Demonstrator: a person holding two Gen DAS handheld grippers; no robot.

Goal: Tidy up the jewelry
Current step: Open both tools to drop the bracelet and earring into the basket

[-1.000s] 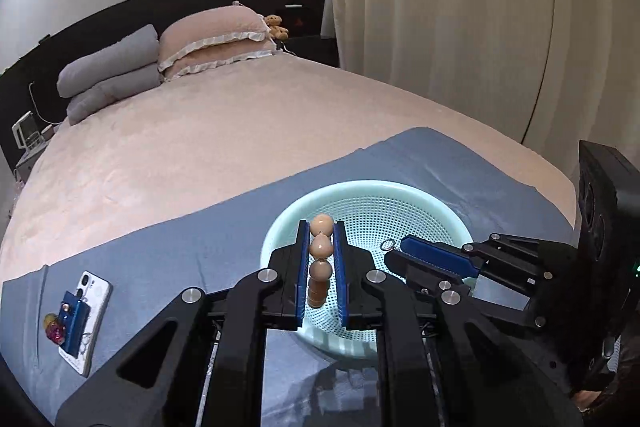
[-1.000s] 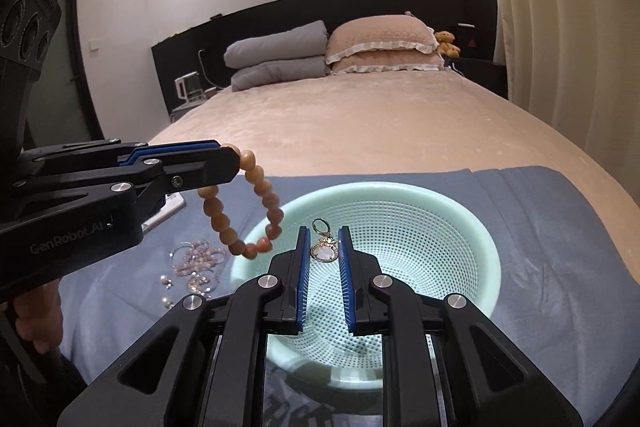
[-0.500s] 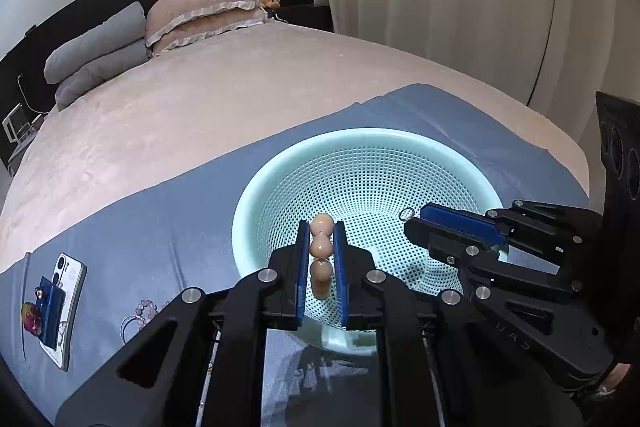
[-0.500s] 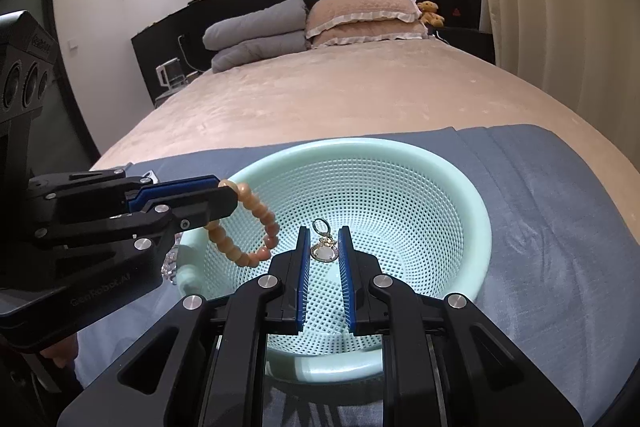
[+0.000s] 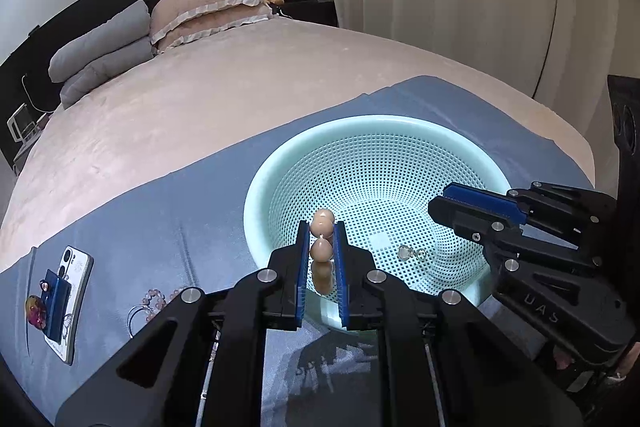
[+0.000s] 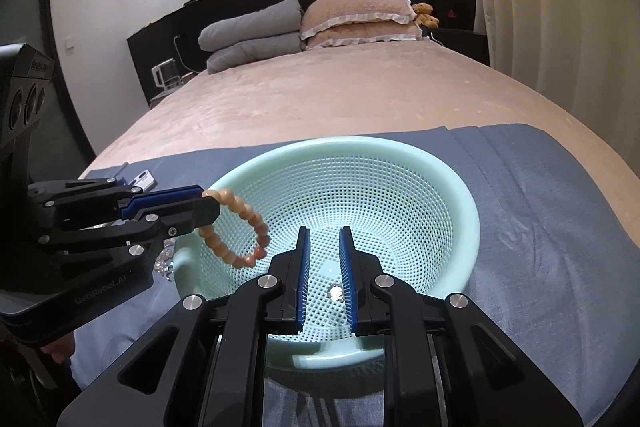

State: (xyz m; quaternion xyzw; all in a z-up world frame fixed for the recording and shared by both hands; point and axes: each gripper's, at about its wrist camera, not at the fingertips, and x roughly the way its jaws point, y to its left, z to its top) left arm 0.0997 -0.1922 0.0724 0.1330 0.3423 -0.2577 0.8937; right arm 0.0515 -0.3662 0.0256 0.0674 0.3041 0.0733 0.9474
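Your left gripper (image 5: 322, 259) is closed on the bead bracelet (image 6: 236, 227); in the left wrist view the peach-coloured beads stand in a column between the two blue pads, and in the right wrist view the rest of the loop hangs free from the fingertips, over the left side of the basket (image 6: 468, 211). The bracelet does not touch the mesh as far as you can see. Your right gripper (image 6: 324, 267) is open, with a clear gap between its blue pads and nothing held in it. It points down into the basket, above the bottom. The small pendant (image 6: 336, 292) lies on the mesh floor of the basket, seen through the gap of the right gripper near the right pad; in the left wrist view the same piece shows as a clear stone with a small ring beside it, resting near the front of the basket floor. The mint-green basket stands on a blue cloth (image 6: 560, 227) which is spread over the beige bed cover (image 5: 200, 99). To the left of the basket, on the cloth, more jewelry (image 5: 154, 301) lies in a small heap: pale pink beads and a thin wire hoop, well apart from the basket rim. Further left a white phone (image 5: 68, 299) lies flat on the cloth, with a dark blue card holder on it.
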